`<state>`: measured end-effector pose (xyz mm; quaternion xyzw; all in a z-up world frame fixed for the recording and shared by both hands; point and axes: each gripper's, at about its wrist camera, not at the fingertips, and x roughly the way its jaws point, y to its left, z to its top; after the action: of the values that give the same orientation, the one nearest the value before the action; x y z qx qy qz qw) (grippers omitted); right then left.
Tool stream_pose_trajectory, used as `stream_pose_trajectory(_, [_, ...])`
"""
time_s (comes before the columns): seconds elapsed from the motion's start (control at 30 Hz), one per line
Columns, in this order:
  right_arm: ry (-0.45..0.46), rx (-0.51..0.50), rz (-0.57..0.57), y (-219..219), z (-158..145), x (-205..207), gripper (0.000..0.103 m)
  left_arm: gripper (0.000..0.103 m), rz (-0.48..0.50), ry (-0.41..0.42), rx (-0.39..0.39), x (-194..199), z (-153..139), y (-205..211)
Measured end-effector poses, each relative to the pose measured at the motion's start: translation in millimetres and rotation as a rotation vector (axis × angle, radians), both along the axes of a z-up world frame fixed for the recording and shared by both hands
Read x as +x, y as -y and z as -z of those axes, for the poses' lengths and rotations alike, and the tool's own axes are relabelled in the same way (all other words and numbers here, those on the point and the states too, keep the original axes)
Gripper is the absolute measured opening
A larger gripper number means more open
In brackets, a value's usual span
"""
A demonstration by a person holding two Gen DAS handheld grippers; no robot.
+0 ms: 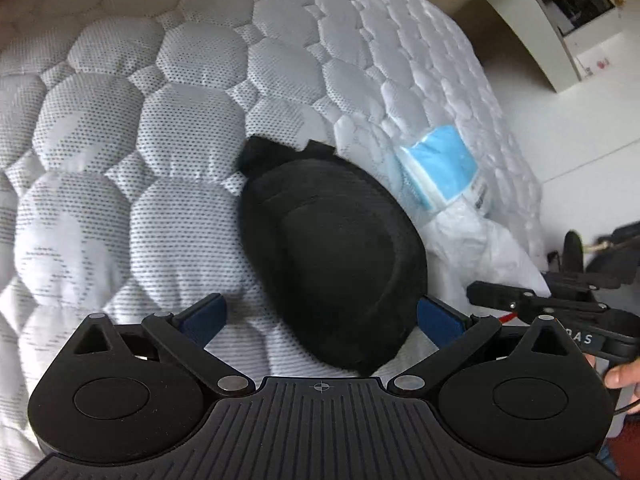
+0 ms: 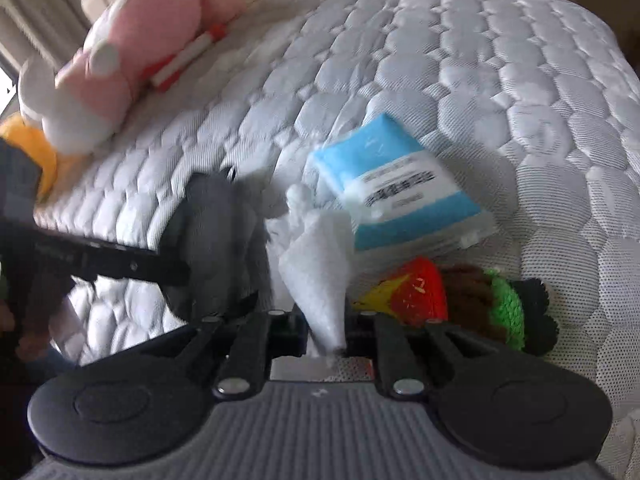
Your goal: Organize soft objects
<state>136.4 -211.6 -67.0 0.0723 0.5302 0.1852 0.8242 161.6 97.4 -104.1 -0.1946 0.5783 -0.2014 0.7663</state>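
Black plush cushion (image 1: 332,264), oval and velvety with a raised seam ring, lies on the white quilted mattress (image 1: 132,128) directly ahead of the left gripper (image 1: 320,316). Its long axis runs away from the fingers and slightly leftward, its near end sitting between the two blue-padded fingertips (image 1: 208,312). These are spread wide, one on each side of the cushion, neither visibly pressing it, so the left gripper is the nearer one for a grasp.

In the right wrist view, the right gripper (image 2: 326,334) has its jaws drawn close together, pinching the tail of a crinkly clear plastic bag (image 2: 316,264). That bag leads up to a flat blue-and-white packet (image 2: 396,196) lying just beyond. The same dark cushion (image 2: 216,240) appears to its left, blurred. A knitted toy in red, yellow, brown and green (image 2: 460,296) lies just right of the fingers. A pink and white plush animal (image 2: 120,60) rests well apart, near the mattress's far edge.
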Motion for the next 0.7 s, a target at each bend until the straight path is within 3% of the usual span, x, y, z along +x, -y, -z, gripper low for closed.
stream_pose_trajectory(0.1, [0.124, -0.053, -0.019, -4.7, -10.2, -4.0, 0.014, 0.103, -0.076, -0.033, -0.103, 1.6, 3.3, -4.0])
stream_pose_trajectory(0.17, [0.230, -0.146, -0.054, -12.5, -17.0, -7.1, 0.015, 0.103, -0.123, -0.066, -0.153, 4.6, 10.0, -4.9])
stream_pose_trajectory(0.3, [0.357, -0.316, -0.109, -16.6, -20.3, -9.3, 0.020, 0.103, -0.185, -0.085, -0.172, 2.5, 21.8, -2.9])
stream_pose_trajectory(0.43, [0.242, -0.215, -0.023, 9.2, -14.2, 4.7, 0.022, 0.103, -0.209, -0.090, -0.204, -2.4, 24.3, -5.9])
stream_pose_trajectory(0.5, [0.235, -0.208, 0.020, 18.2, -12.7, 7.7, 0.021, 0.103, -0.247, -0.104, -0.247, -4.2, 28.2, -12.4])
stream_pose_trajectory(0.57, [0.280, -0.174, 0.071, 26.8, -20.8, 7.0, 0.018, 0.103, -0.297, -0.121, -0.299, -5.6, 32.7, -20.9])
stream_pose_trajectory(0.7, [0.367, 0.041, 0.207, 57.8, -55.3, -1.9, 0.018, 0.103, -0.315, -0.106, -0.333, -6.8, 32.0, -26.2])
